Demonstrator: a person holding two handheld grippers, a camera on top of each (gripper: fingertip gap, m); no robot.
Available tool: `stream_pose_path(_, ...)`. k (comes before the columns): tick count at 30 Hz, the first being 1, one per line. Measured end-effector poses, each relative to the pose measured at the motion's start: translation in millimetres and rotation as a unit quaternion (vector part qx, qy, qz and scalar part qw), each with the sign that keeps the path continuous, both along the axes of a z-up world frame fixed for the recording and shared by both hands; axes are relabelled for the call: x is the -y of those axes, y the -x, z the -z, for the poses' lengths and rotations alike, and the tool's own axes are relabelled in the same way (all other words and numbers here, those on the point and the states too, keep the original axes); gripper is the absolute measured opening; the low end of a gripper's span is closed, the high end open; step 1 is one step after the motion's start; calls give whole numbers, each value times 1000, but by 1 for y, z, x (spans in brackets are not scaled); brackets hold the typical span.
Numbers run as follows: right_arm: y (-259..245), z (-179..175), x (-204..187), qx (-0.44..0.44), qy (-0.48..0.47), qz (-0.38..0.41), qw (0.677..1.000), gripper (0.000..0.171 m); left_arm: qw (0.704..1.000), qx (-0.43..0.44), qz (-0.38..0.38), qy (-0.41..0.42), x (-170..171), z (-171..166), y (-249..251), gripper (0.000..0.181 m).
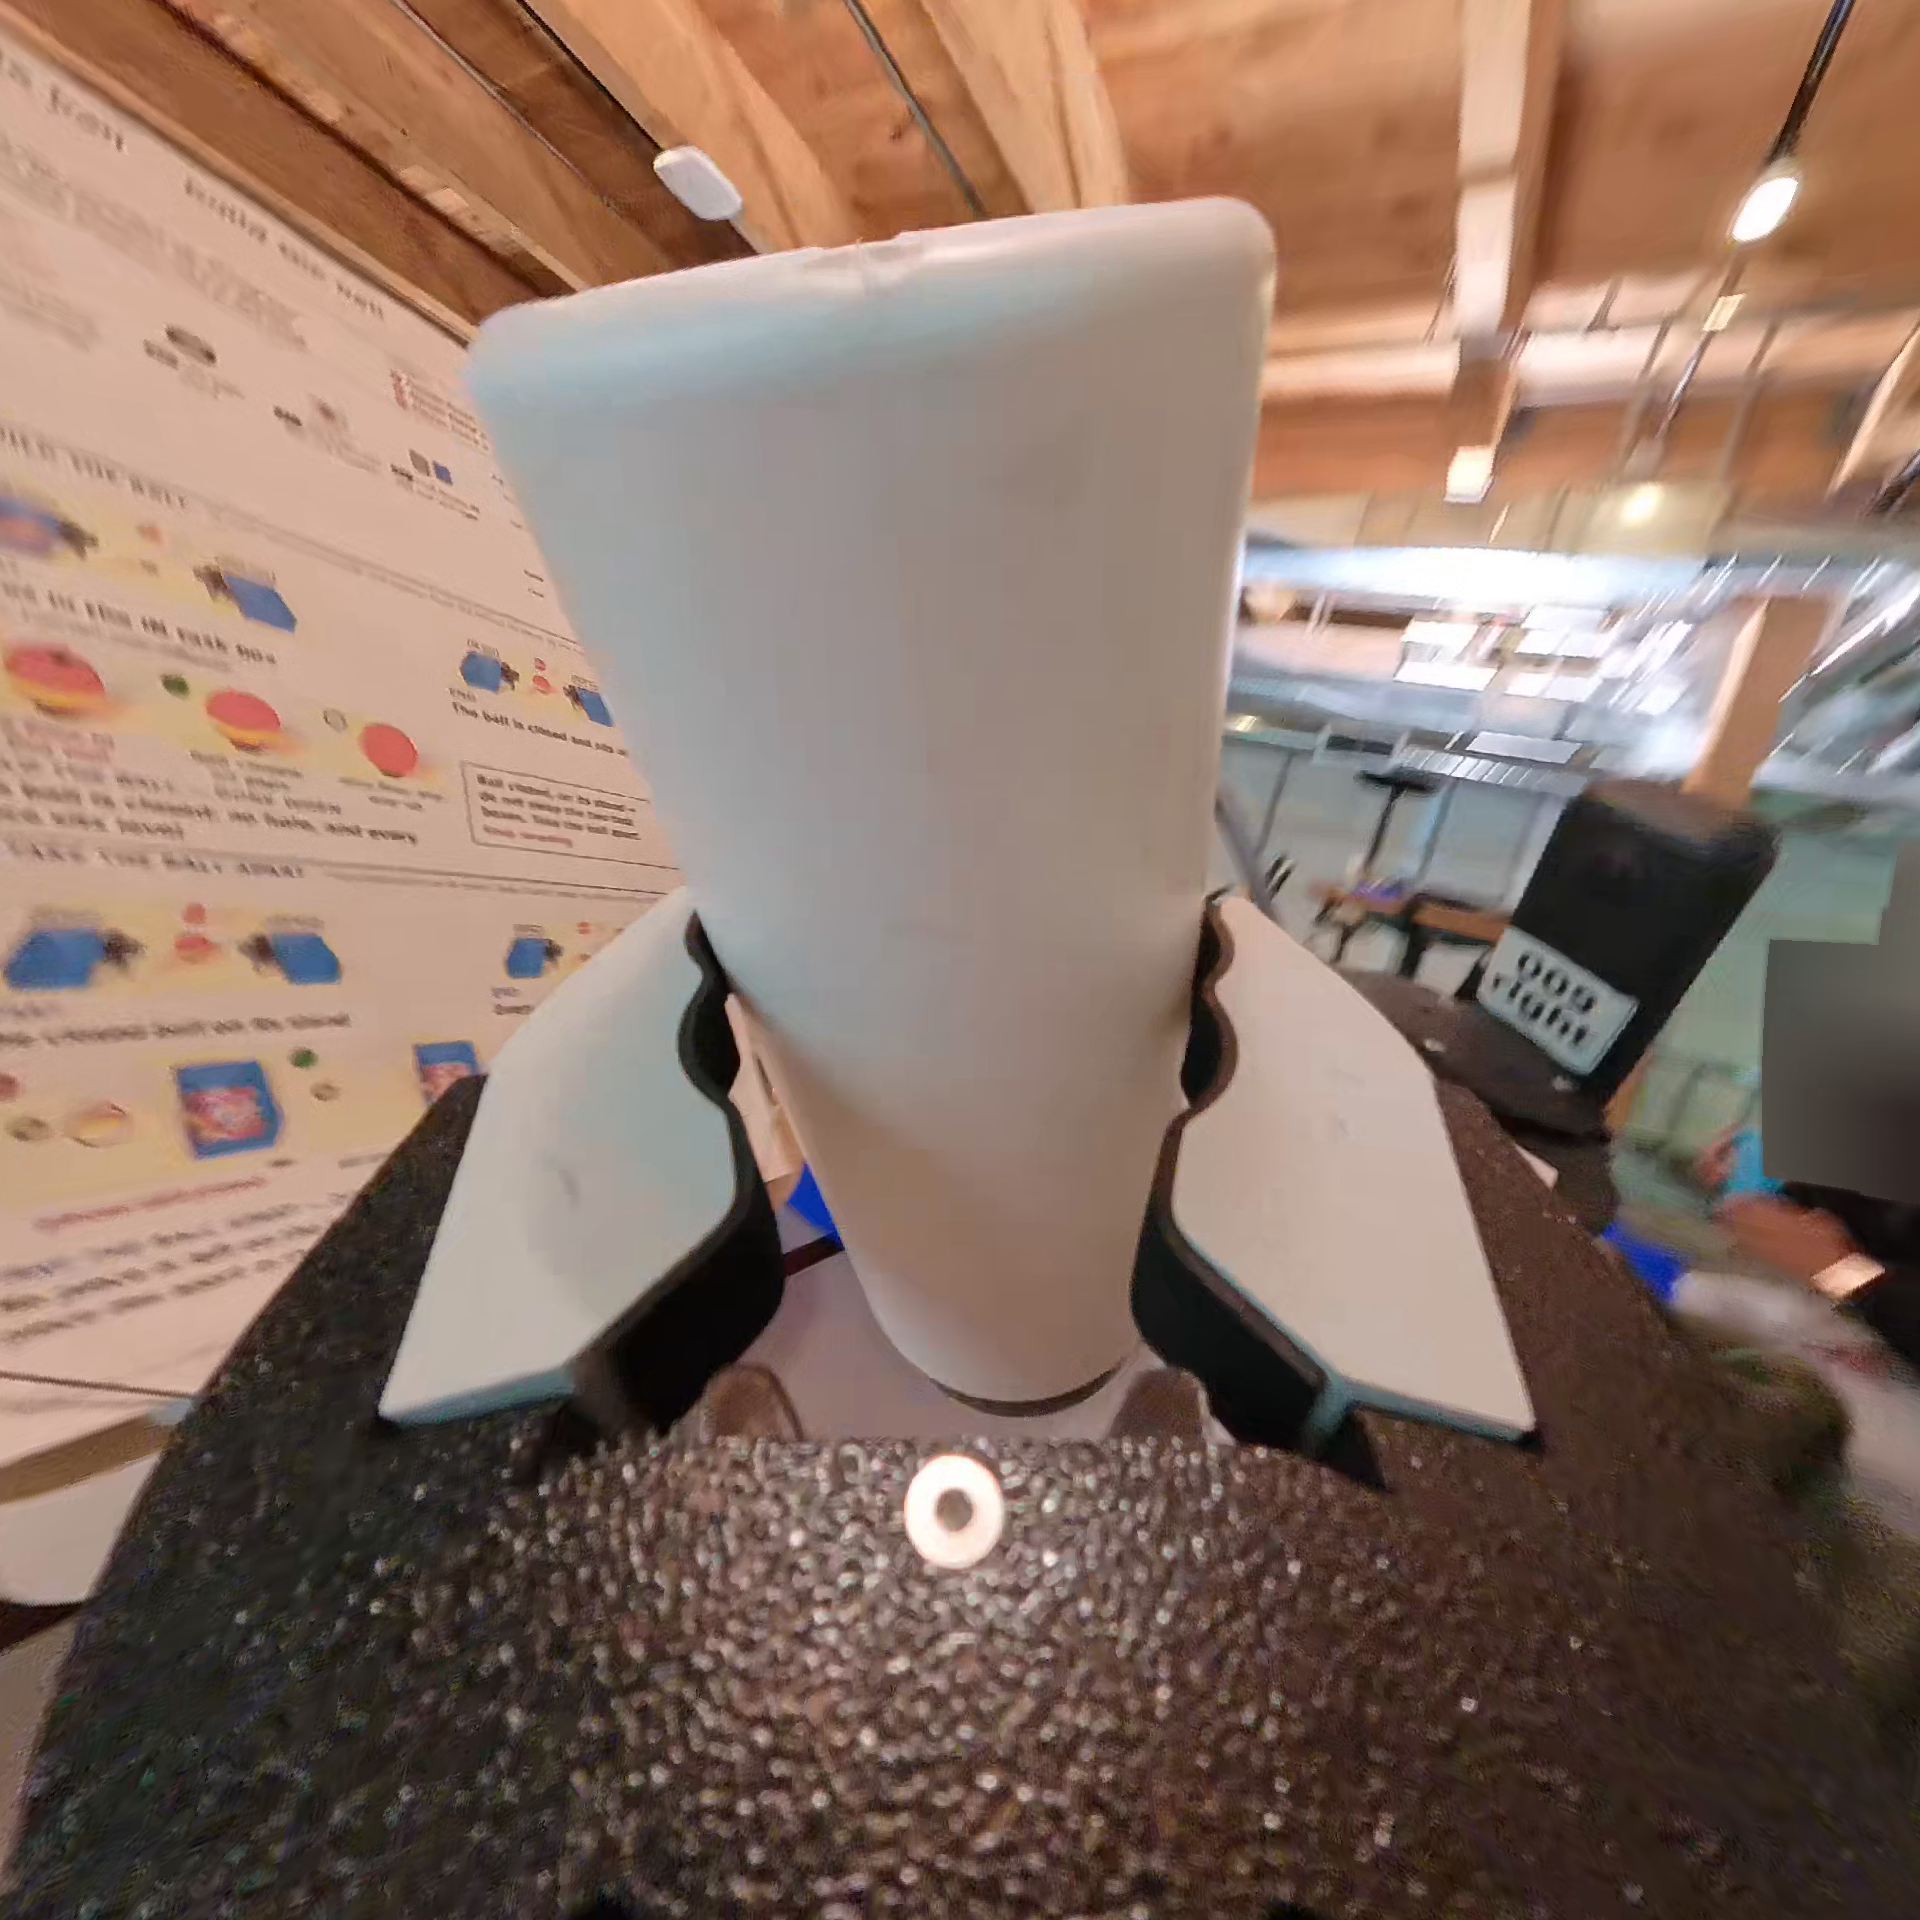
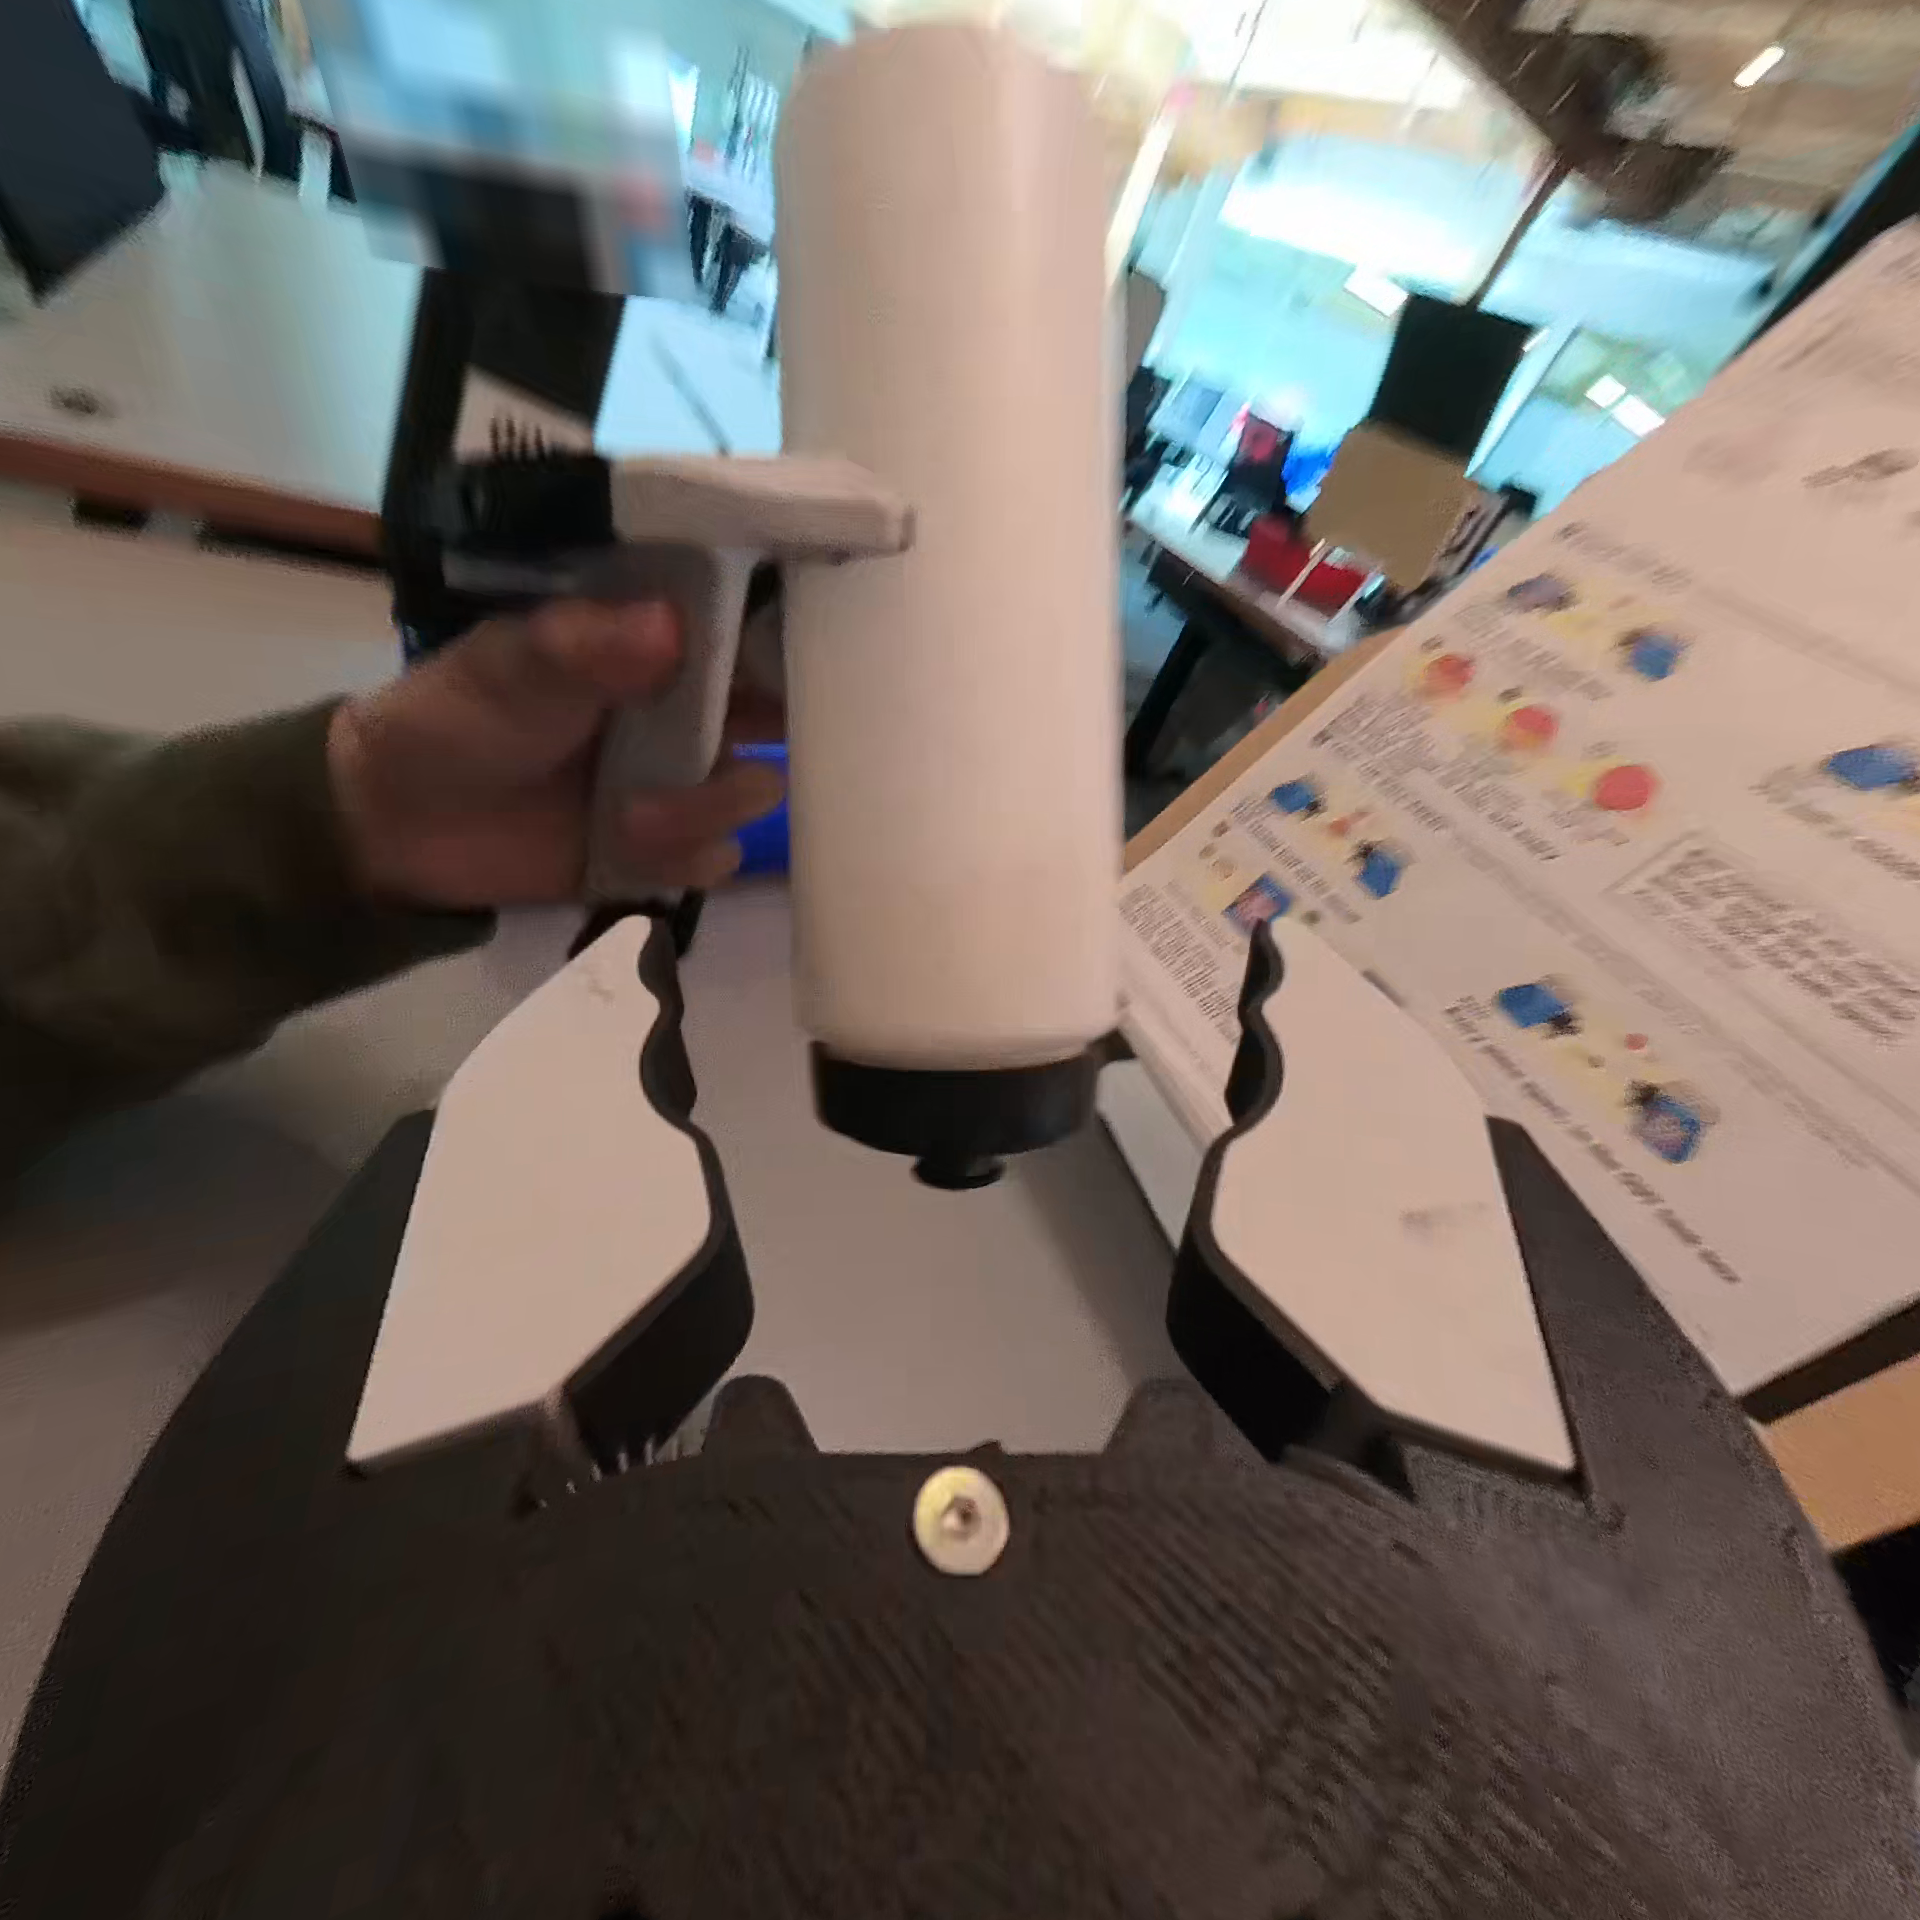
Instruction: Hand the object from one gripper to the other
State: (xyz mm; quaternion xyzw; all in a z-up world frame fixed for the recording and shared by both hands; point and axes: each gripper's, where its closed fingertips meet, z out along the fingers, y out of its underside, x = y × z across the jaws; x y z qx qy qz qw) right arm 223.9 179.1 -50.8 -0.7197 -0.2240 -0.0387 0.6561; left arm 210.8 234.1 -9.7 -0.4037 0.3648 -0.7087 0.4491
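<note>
A white bottle (image 1: 894, 675) stands between my left gripper's (image 1: 956, 914) fingers, which are shut on its lower body. In the right wrist view the same bottle (image 2: 951, 582) hangs upright with its black cap (image 2: 951, 1101) pointing down. The left gripper (image 2: 831, 520) holds it from the left, about halfway up. My right gripper (image 2: 961, 935) is open. Its fingers (image 2: 561, 1174) stand on either side of the bottle's capped end and do not touch it.
A large printed poster board (image 1: 260, 727) leans close by; in the right wrist view it is on the right (image 2: 1558, 831). A person's hand (image 2: 499, 769) holds the left gripper's handle. A grey table top (image 2: 935, 1299) lies below. A black box (image 1: 1621, 914) stands behind. The grippers' ends are close to 8 cm from one another.
</note>
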Motion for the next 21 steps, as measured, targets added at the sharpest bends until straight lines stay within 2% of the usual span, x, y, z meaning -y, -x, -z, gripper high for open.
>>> stream_pose_path(4,10,19,-25,15,22,11,1000,93,992,-48,-62,-104,21,0,-7,85)
stream_pose_path(7,3,18,-34,35,-11,41,998,86,985,-70,-94,-129,31,-2,-10,86)
stream_pose_path(11,2,20,-34,16,-8,13,1000,83,976,-79,-122,-163,35,-3,-11,87)
stream_pose_path(13,8,11,-30,-46,-26,-35,998,83,982,-31,-82,-167,47,-14,-2,83)
stream_pose_path(14,9,5,-26,-84,-38,-60,994,83,986,-16,-62,-155,50,-19,3,91)
stream_pose_path(16,20,-3,-8,-147,-43,-159,975,83,990,-29,-3,-137,52,-17,6,99)
stream_pose_path(18,31,12,10,-156,13,-238,959,83,984,-55,67,-158,58,-4,10,109)
stream_pose_path(21,43,38,27,-134,90,-291,943,83,965,-44,171,-192,77,8,27,106)
